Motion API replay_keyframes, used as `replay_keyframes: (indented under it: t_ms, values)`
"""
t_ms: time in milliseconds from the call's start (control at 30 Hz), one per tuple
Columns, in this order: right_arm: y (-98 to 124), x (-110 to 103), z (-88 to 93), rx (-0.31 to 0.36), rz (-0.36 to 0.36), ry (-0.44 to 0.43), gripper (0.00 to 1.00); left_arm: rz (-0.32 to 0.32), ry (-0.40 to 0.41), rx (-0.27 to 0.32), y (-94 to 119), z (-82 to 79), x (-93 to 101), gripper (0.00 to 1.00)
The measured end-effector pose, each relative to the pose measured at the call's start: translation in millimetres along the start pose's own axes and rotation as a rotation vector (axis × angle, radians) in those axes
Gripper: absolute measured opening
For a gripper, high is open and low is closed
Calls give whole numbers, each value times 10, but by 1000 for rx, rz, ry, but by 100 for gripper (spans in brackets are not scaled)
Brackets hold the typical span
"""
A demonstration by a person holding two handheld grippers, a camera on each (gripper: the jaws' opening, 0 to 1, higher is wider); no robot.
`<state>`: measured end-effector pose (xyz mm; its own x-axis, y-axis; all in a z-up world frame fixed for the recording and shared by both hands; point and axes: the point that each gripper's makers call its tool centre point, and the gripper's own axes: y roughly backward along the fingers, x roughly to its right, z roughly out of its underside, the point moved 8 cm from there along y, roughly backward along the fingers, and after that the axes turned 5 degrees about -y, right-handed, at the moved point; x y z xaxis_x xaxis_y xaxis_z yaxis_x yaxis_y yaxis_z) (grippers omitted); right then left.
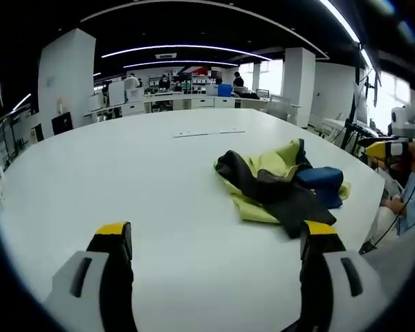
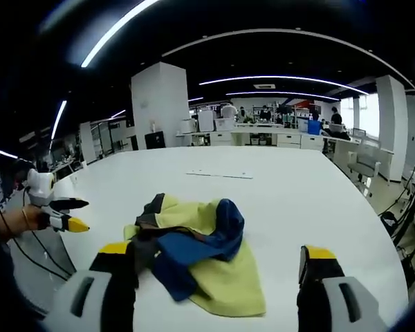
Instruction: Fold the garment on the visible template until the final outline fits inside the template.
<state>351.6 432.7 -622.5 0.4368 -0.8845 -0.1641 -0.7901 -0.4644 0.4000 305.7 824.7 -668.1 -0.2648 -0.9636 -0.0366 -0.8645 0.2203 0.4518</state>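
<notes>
Starting from the left gripper view, the left hand-held gripper (image 1: 218,242) has its jaws wide apart and holds nothing; the garment (image 1: 280,187) lies crumpled on the white counter (image 1: 124,173) at about 1 o'clock from it, well apart. In the right gripper view, the right hand-held gripper (image 2: 218,266) is also wide open and empty, and the garment (image 2: 194,252) lies just ahead at 12 o'clock, partly between its jaws, so I judge this hand is nearer. The heap seems to stretch across, from 9 to 3 o'clock. No template outline can be made out on the counter, and the folds hide the garment's real shape.
</notes>
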Motion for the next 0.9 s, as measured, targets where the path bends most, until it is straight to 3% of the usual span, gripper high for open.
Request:
replay_keyframes:
  t_ms: [367, 900]
  values:
    - [7, -8, 17, 7, -6, -23, 100, -23, 5, 52, 40, -57, -28, 99]
    - [7, 17, 76, -5, 2, -56, 100, 1, -9, 16, 19, -23, 19, 98]
